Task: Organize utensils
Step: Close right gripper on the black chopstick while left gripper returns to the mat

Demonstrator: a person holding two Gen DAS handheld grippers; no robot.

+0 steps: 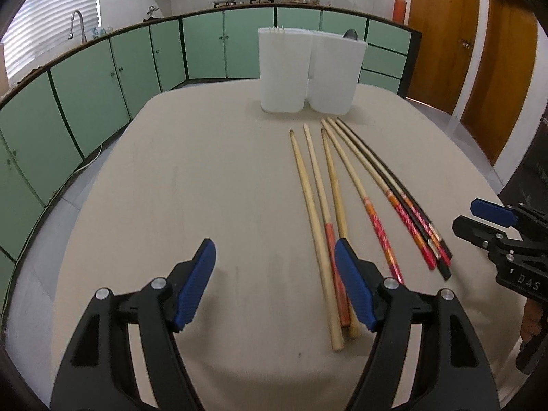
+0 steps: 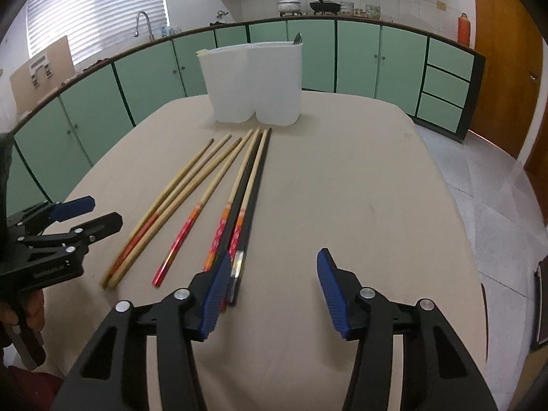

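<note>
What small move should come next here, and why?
Probably lower the right gripper onto the near ends of the dark chopsticks and close. Both grippers are open and empty, the left gripper included; every chopstick lies on the table, and the white holder stands behind them.

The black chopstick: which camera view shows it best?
The right wrist view: the black chopstick runs straight up the middle, seen from tip nearly to end, where the right hand-held gripper hides it. The left wrist view shows it off to the side, curved and crowded among the others.
</note>
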